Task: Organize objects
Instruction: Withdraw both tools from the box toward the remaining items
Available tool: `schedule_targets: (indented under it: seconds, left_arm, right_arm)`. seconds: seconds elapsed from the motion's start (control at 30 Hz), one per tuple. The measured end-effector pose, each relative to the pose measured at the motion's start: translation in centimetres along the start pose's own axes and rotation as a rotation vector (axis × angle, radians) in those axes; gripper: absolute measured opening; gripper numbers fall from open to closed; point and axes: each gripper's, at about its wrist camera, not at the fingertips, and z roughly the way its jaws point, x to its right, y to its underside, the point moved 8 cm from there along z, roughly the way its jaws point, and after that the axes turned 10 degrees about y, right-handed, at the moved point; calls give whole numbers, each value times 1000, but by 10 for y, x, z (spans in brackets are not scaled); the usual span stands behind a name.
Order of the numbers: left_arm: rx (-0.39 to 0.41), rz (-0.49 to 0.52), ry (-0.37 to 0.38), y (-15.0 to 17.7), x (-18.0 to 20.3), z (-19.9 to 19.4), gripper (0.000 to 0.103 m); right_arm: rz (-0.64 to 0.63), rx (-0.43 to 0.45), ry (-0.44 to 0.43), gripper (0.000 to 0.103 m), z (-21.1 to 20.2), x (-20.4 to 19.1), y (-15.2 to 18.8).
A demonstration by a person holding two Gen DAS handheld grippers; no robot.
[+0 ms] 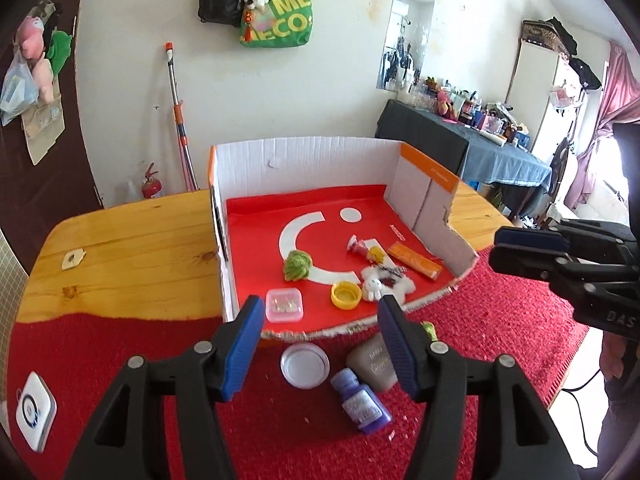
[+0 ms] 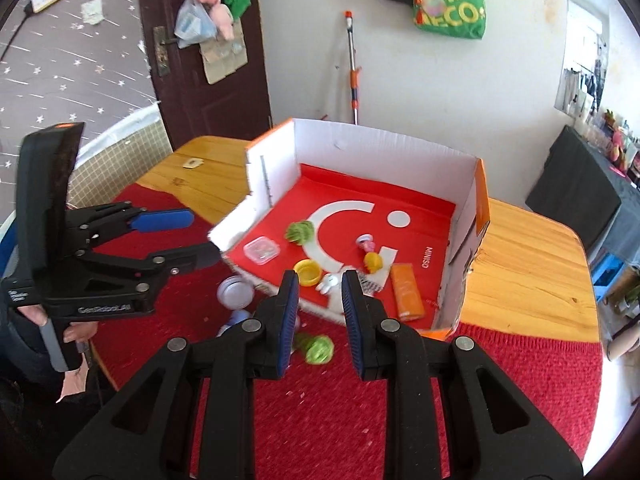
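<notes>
Left hand-held gripper [image 1: 320, 316] hovering spread wide over the near edge of the cardboard box [image 1: 304, 156], nothing between the blue pads [image 1: 248, 332]. Right hand-held gripper [image 2: 320, 300] also hanging open, narrower, holding nothing, poised above the box's cut-down front edge.

Box sitting on the wooden worktop [image 1: 132, 240], partly overlapping the red mat [image 1: 480, 320]; front wall torn low, other three walls standing. Lying inside on the red floor: a small clear pink-rimmed case [image 1: 284, 305] near the front left corner, a yellow cap [image 1: 346, 295] just beside it to the right, a green knitted ball [image 1: 297, 266] further back, a white plush rabbit charm [image 1: 380, 284] next to the cap, a pink-and-yellow small toy [image 1: 366, 250] behind that, and an orange packet [image 1: 416, 266] lying flat toward the right wall.

Waiting outside the box on the mat, just in front of the torn edge: a round clear lid [image 1: 305, 365], a purple paint bottle [image 1: 362, 404] lying on its side, a grey pouch [image 1: 372, 362] touching the bottle, and a green fuzzy item [image 2: 319, 349], looking blurred in the right wrist view.

White square device [image 1: 35, 416] resting at the far left of the mat.
</notes>
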Motion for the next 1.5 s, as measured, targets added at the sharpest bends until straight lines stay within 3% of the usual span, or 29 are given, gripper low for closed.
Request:
schedule_targets:
  seconds: [0.2, 0.3, 0.37, 0.4, 0.67, 0.93, 1.03, 1.5]
  left_arm:
    - [26, -30, -26, 20, -1, -12, 68]
    - [29, -44, -27, 31, 0, -13, 68]
    - [30, -44, -36, 38, 2, -13, 68]
    - [32, -42, -46, 41, 2, -12, 68]
    - [40, -85, -70, 67, 4, -4, 80]
    - [4, -123, -83, 85, 3, 10, 89]
    - [-18, -132, -83, 90, 4, 17, 90]
    - [-114, -116, -138, 96, 6, 48, 91]
  right_arm:
    - [44, 27, -20, 23, -12, -4, 20]
    - [51, 42, -34, 32, -11, -7, 30]
    - [62, 58, -24, 60, -9, -7, 37]
    - [73, 74, -24, 63, -8, -8, 42]
    - [151, 111, 43, 67, 1, -2, 66]
    - [199, 80, 97, 75, 16, 7, 86]
    - [202, 68, 122, 79, 22, 9, 91]
    - [243, 28, 124, 80, 34, 20, 100]
